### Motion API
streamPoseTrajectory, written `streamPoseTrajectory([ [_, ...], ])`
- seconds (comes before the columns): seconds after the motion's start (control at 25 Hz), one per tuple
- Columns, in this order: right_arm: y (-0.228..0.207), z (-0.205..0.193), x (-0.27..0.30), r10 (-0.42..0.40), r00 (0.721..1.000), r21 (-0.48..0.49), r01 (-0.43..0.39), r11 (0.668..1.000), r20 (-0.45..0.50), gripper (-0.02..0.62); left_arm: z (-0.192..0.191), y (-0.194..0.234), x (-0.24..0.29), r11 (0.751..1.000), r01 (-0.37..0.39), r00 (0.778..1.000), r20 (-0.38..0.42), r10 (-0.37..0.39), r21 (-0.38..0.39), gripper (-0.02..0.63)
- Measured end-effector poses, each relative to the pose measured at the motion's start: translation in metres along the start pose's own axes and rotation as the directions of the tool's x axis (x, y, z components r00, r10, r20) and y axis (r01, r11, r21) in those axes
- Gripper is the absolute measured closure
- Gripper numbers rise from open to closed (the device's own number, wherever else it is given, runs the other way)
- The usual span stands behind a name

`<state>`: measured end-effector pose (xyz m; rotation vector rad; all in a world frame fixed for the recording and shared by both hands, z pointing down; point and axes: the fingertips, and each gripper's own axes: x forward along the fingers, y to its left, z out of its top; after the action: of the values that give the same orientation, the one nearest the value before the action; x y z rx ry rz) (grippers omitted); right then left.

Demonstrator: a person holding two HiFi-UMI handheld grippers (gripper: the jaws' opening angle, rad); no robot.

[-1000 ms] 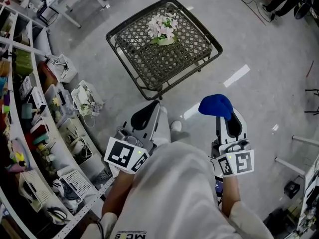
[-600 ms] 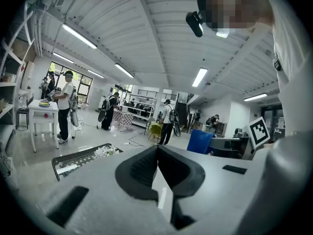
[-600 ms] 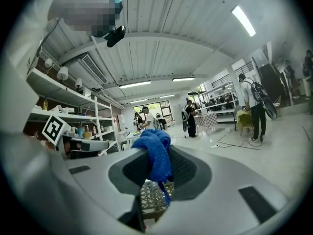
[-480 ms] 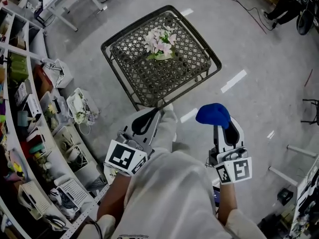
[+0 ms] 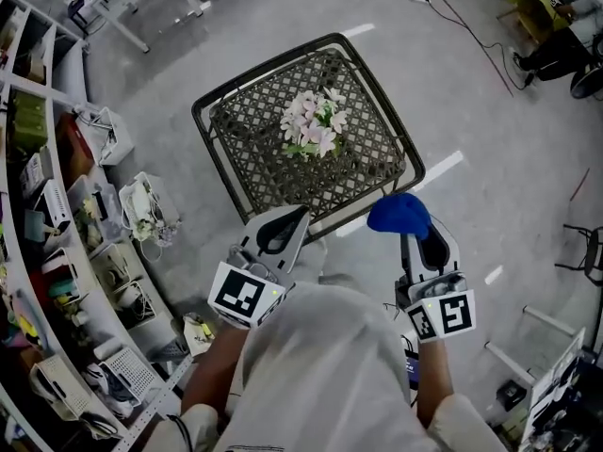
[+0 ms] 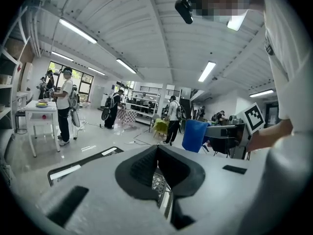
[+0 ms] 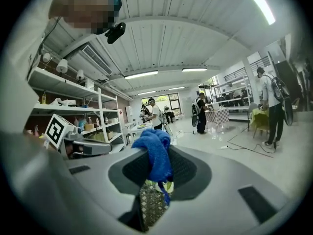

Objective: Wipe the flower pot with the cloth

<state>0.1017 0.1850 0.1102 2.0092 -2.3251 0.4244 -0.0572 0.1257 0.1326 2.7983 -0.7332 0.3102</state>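
Since nothing touches it yet, the big dark metal table with a criss-cross top (image 5: pixel 256 149) just holds the flower pot of pale pink flowers (image 5: pixel 314 130) in its middle. The left gripper (image 5: pixel 294 218) is pinched closed with nothing in it. The right gripper (image 5: pixel 419 241) squeezes the fluffy blue cloth (image 5: pixel 400 213). This looks like the carrying step. Next the cloth must reach over to the pot's side and rub gently, without tipping it.

Workshop surroundings, from above
Dark lattice table (image 5: pixel 254 153) stood mid-floor. Cluttered shelves (image 5: pixel 57 215) ran along left side w/ boxes & misc gear. White tape strip (image 5: pixel 441 170) lay just beside table. Several people (image 6: pixel 63 102) stood far back.
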Motion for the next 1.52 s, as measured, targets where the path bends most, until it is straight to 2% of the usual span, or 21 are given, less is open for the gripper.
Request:
streamPoseTrajectory([
  [0.2,-0.014,0.007,0.038,0.027,1.0,-0.013,-0.027,1.0,-0.015,0.505,-0.003,0.02,0.027,1.0,0.011,0.999,-0.031,-0.011,-0.027,0.583],
  [0.32,-0.023,0.006,0.061,0.059,0.998,-0.018,-0.059,0.998,-0.029,0.503,-0.008,0.033,0.04,1.0,0.0,0.999,-0.038,0.0,-0.007,0.583],
  [0.52,-0.033,-0.01,0.088,0.138,0.988,-0.029,-0.141,0.99,-0.075,0.5,-0.03,0.052,0.054,0.999,-0.036,0.996,-0.085,0.038,0.028,0.583],
  [0.68,-0.039,-0.025,0.11,0.192,0.977,-0.045,-0.197,0.979,-0.09,0.5,-0.039,0.064,0.063,0.996,-0.085,0.991,-0.099,0.087,0.027,0.583],
  [0.8,-0.043,-0.04,0.122,0.223,0.97,-0.062,-0.23,0.971,-0.101,0.5,-0.058,0.071,0.07,0.994,-0.109,0.989,-0.105,0.108,-0.003,0.583],
  [0.92,-0.049,-0.06,0.134,0.24,0.964,-0.064,-0.248,0.967,-0.113,0.499,-0.09,0.081,0.079,0.996,-0.09,0.988,-0.13,0.086,-0.024,0.578],
  [0.96,-0.051,-0.066,0.138,0.243,0.963,-0.067,-0.251,0.966,-0.119,0.495,-0.101,0.087,0.082,0.996,-0.086,0.987,-0.138,0.083,-0.012,0.544],
  [1.0,-0.054,-0.073,0.141,0.244,0.962,-0.071,-0.254,0.964,-0.124,0.494,-0.111,0.093,0.085,0.996,-0.087,0.985,-0.148,0.087,0.003,0.475],
  [1.08,-0.057,-0.089,0.148,0.249,0.959,-0.075,-0.261,0.963,-0.134,0.494,-0.131,0.107,0.09,0.995,-0.095,0.981,-0.169,0.099,0.032,0.423],
  [1.2,-0.063,-0.112,0.152,0.253,0.953,-0.068,-0.267,0.961,-0.168,0.494,-0.156,0.115,0.103,0.995,-0.096,0.978,-0.187,0.093,-0.008,0.352],
  [1.28,-0.067,-0.126,0.158,0.249,0.951,-0.067,-0.265,0.962,-0.182,0.494,-0.173,0.122,0.114,0.997,-0.064,0.983,-0.174,0.057,-0.037,0.325],
  [1.4,-0.067,-0.144,0.166,0.247,0.949,-0.058,-0.262,0.963,-0.194,0.494,-0.197,0.136,0.126,1.0,-0.01,0.98,-0.197,0.011,0.005,0.3],
  [1.52,-0.072,-0.16,0.175,0.247,0.949,-0.048,-0.261,0.964,-0.197,0.494,-0.213,0.152,0.139,1.0,-0.004,0.98,-0.196,0.007,0.018,0.284],
])
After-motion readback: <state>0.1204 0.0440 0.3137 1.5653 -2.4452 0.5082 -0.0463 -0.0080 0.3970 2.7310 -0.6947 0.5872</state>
